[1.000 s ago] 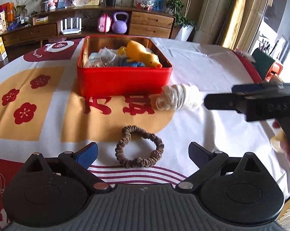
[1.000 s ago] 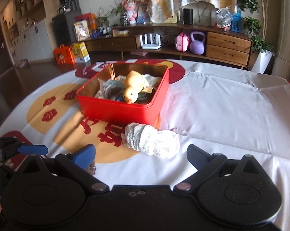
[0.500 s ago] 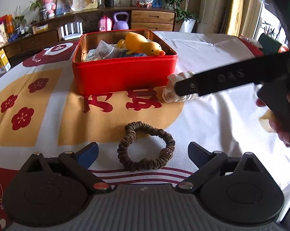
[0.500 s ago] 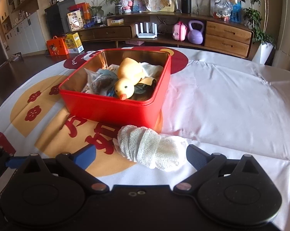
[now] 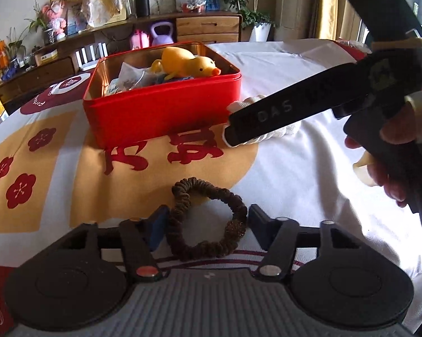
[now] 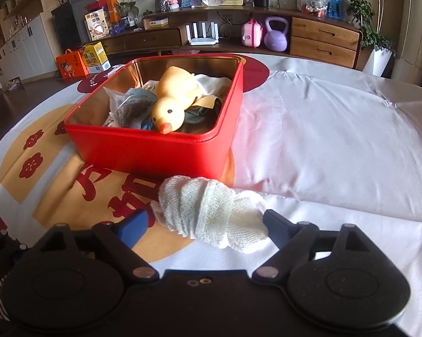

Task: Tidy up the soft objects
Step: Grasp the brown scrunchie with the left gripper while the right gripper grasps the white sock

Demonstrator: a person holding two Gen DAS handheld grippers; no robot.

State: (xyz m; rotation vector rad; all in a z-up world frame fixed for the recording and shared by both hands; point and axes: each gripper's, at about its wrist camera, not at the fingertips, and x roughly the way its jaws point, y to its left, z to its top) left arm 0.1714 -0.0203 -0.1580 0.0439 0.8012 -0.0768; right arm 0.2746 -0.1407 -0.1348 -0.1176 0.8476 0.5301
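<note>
Left wrist view has my left gripper (image 5: pixel 204 224) lower and closer over the brown scrunchie (image 5: pixel 206 220) than a second ago, and its jaws, then spread wide, are closing: the blue pads now sit right at either side of the ring, touching or very nearly so, with no squeeze visible yet. The scrunchie lies flat on the printed tablecloth (image 5: pixel 295 174), well in front of the red tin (image 5: pixel 163 109).

Right wrist view tells the same story for my right gripper (image 6: pixel 202 221). It has come down on the white gauze roll (image 6: pixel 211 213), which a second ago lay clear ahead of the fingers and now lies between them; the jaws are closing but remain wide, the right pad at the roll's end and the left pad just short of it. The roll rests on the cloth just beside the tin's near wall.

I take it both pickups are about to close, with the tin the likely destination, since the yellow duck toy (image 6: pixel 174 101) and other soft pieces already lie inside.

Contact at the pads is hard to judge. From the left camera, my right gripper covers most of the gauze roll, and the items under the duck are a jumble I cannot name
</note>
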